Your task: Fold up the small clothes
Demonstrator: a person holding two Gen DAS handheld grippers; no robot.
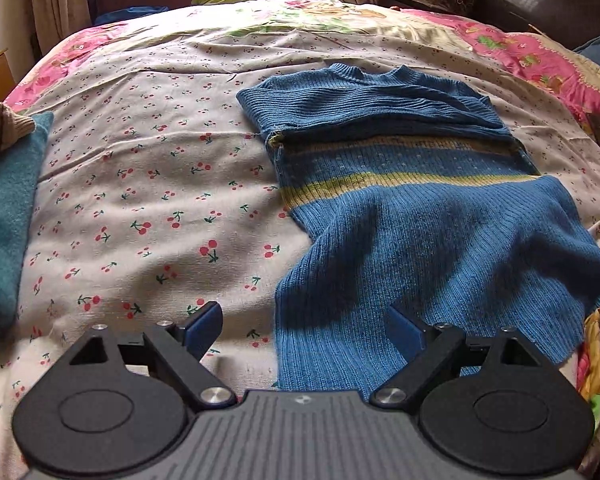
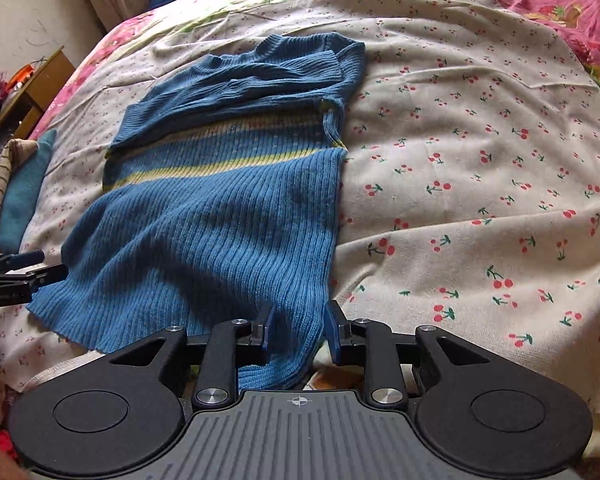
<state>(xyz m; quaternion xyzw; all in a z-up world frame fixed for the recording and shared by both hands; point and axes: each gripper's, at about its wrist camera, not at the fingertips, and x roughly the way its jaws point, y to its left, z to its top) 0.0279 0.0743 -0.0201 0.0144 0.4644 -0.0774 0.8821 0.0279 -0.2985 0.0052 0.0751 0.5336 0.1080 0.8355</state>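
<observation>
A small blue knit sweater [image 1: 432, 224] with yellow stripes lies flat on the cherry-print bedsheet [image 1: 140, 200], both sleeves folded across its chest, neck away from me. My left gripper [image 1: 304, 330] is open, just above the hem's left corner, fingers astride the sweater's left edge. In the right wrist view the sweater [image 2: 204, 216] lies left of centre. My right gripper [image 2: 300, 330] is open with a narrow gap, over the hem's right corner, cloth between its fingers but not pinched. The left gripper [image 2: 40, 266] shows at that view's left edge.
A teal folded cloth [image 1: 4, 216] with a striped brown garment [image 1: 0, 128] on it lies at the bed's left. A pink patterned quilt [image 1: 540, 60] borders the sheet on the far right. A wooden shelf [image 2: 32, 88] stands beside the bed.
</observation>
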